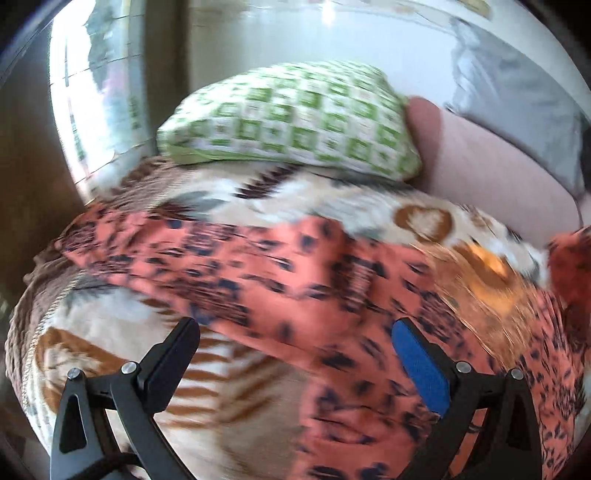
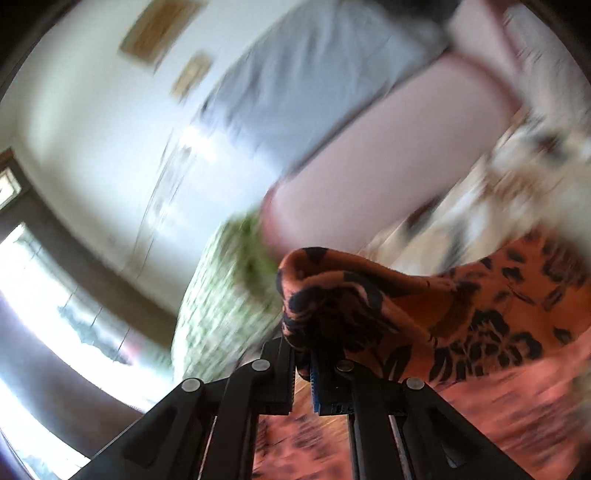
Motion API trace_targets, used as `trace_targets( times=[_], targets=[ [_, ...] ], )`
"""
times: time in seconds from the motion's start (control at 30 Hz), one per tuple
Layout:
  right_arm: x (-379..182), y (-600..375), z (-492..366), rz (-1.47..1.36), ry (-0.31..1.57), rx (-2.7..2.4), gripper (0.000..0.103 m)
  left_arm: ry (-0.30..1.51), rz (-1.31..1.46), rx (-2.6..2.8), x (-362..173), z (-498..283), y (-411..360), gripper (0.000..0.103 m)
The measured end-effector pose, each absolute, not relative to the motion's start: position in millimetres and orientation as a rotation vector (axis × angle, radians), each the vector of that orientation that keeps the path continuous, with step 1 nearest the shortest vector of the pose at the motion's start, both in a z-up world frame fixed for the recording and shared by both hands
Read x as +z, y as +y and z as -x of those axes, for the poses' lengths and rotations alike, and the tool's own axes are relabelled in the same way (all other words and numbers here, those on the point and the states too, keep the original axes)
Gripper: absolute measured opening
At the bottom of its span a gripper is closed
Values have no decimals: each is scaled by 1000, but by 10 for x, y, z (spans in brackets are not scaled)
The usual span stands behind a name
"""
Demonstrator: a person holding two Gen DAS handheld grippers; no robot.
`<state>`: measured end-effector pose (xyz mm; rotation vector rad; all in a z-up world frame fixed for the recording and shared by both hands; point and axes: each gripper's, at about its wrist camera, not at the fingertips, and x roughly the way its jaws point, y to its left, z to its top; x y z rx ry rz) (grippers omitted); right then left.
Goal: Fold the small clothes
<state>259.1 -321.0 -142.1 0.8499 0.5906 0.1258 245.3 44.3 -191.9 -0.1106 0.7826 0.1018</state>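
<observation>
The garment point(image 1: 295, 266) is a thin, coral-orange cloth printed with dark navy blotches; it lies spread across the middle of the bed point(image 1: 110, 332), running from the left edge toward the right edge. The bed carries a plush blanket point(image 1: 229, 373) patterned in cream, brown and grey, with a soft, napped surface. At the far end of the bed a pillow point(image 1: 288, 122) rests on the blanket; it is plump and rectangular, woven in a green-and-white square check. Just beside the pillow's right end is a person's bare leg point(image 1: 491, 162), with grey shorts point(image 1: 517, 96) above it; the leg borders the far right part of the bed. A window point(image 1: 96, 88) stands beyond the left edge, and a white wall point(image 2: 92, 110) with two framed pictures point(image 2: 159, 29) fills the background. The left gripper point(image 1: 295, 336) hovers over the near part of the garment with its jaws spread wide and nothing between them; one finger is plain black, the other bears a blue pad point(image 1: 421, 365). The right gripper point(image 2: 303, 358) has its jaws pressed together, pinching a bunched corner of the garment, which rises in a crumpled peak just beyond the fingertips and trails off toward the right. Both views are motion-blurred, so fine weave detail cannot be told.
</observation>
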Motion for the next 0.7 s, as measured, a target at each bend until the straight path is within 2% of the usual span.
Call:
trace_targets(
  times=[0.13, 0.17, 0.2, 0.23, 0.27, 0.4, 0.57, 0.7],
  targets=[
    [-1945, -2232, -3084, -841, 785, 253, 11, 755, 148, 182, -1927, -2464, 812, 103],
    [-2059, -2075, -3171, -820, 846, 275, 19, 754, 147, 197, -1934, -2469, 858, 103],
    [-2184, -1905, -3264, -806, 910, 304, 36, 758, 146, 208, -1945, -2493, 908, 103],
    [-2283, -1801, -3312, -816, 959, 340, 48, 761, 147, 214, -1951, -2499, 941, 103],
    [-2349, -1785, -3365, -847, 979, 368, 68, 764, 150, 219, -1958, -2514, 965, 103],
    [-2246, -1929, -3157, -859, 927, 416, 70, 754, 172, 223, -1935, -2511, 993, 103],
    [-1833, -2620, -2767, -767, 869, 316, 70, 742, 152, 210, -1899, -2551, 810, 103],
    [-1809, -3307, -2547, -808, 837, 219, 70, 703, 139, 164, -1832, -2560, 560, 103]
  ],
)
